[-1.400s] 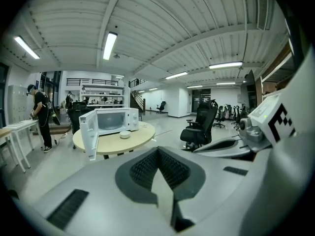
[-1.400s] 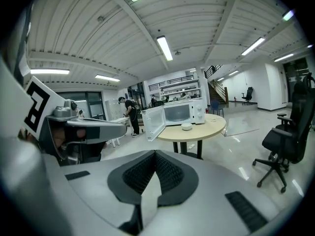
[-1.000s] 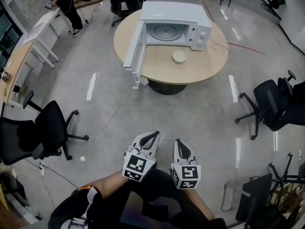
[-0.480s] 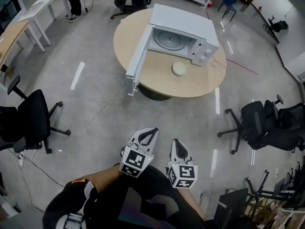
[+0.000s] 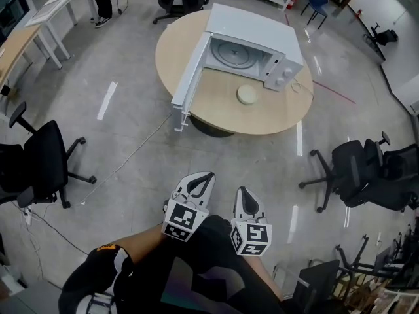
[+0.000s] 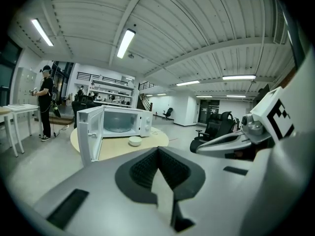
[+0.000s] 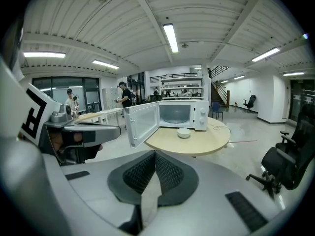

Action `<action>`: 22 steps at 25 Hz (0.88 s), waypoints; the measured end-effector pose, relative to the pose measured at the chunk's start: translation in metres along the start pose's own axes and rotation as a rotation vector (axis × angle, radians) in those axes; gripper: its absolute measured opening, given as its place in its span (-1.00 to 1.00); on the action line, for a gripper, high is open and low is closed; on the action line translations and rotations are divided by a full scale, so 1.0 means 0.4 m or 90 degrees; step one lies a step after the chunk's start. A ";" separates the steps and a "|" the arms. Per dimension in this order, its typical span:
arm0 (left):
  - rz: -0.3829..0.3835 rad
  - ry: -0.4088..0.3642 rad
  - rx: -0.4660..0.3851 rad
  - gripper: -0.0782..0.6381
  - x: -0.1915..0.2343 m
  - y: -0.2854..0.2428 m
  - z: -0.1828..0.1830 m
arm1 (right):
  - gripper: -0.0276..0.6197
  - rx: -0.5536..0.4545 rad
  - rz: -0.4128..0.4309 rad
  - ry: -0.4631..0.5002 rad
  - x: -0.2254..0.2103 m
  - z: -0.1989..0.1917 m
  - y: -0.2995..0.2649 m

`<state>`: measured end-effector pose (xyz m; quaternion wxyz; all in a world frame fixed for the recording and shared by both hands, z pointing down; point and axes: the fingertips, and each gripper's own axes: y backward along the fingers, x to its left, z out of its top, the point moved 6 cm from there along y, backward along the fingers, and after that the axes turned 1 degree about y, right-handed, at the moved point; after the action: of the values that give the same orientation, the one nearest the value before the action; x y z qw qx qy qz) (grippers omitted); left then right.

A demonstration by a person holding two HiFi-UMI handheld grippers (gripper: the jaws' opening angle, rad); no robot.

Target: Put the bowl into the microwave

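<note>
Little has shifted in the last half second: both tongs hang as before, low before the person's body. The bowl [image 5: 246,95] sits on the round surface [image 5: 216,116], just in front of the microwave [image 5: 255,31], whose door [image 5: 188,77] stands wide open to the left with the cavity empty. Left tongs [image 5: 204,178] and right tongs [image 5: 242,195] are side by side over the floor, well apart from the surface, each pressed together with nothing between. Black chairs [image 5: 46,165] stand on the floor at either side.
</note>
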<state>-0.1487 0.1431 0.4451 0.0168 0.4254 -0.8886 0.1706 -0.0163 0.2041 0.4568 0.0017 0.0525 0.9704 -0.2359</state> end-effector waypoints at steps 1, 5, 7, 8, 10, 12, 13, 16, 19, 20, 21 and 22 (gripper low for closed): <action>0.002 0.002 0.003 -0.65 -0.001 -0.004 -0.002 | -0.87 0.001 0.005 0.000 -0.002 -0.002 -0.004; 0.011 0.006 0.012 -0.65 -0.016 -0.039 -0.006 | -0.87 0.004 0.021 -0.004 -0.041 -0.007 -0.019; 0.019 0.004 0.015 -0.65 -0.023 -0.066 0.002 | -0.87 0.003 0.029 -0.010 -0.073 -0.003 -0.034; 0.024 0.004 0.016 -0.65 -0.029 -0.076 0.006 | -0.87 0.004 0.033 -0.012 -0.087 0.000 -0.038; 0.032 0.004 0.016 -0.65 -0.045 -0.089 0.017 | -0.87 0.002 0.042 -0.012 -0.112 0.009 -0.039; 0.042 0.000 0.015 -0.65 -0.057 -0.098 0.029 | -0.87 -0.005 0.053 -0.010 -0.132 0.024 -0.043; 0.048 -0.002 0.013 -0.65 -0.060 -0.102 0.036 | -0.87 -0.009 0.060 -0.010 -0.139 0.033 -0.049; 0.068 -0.005 0.005 -0.65 -0.062 -0.111 0.057 | -0.87 -0.024 0.078 -0.006 -0.161 0.058 -0.063; 0.090 -0.009 -0.006 -0.65 -0.074 -0.120 0.073 | -0.87 -0.035 0.094 0.003 -0.183 0.075 -0.067; 0.098 -0.012 -0.007 -0.65 -0.077 -0.125 0.075 | -0.87 -0.037 0.100 0.007 -0.191 0.079 -0.069; 0.105 -0.015 -0.005 -0.65 -0.080 -0.131 0.076 | -0.87 -0.039 0.105 0.010 -0.197 0.083 -0.072; 0.111 -0.016 -0.001 -0.65 -0.082 -0.137 0.076 | -0.87 -0.040 0.110 0.013 -0.204 0.085 -0.075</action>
<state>-0.0825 0.1262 0.4268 -0.0085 0.3487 -0.9225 0.1653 0.0610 0.1538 0.4428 0.0140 0.1384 0.9690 -0.2040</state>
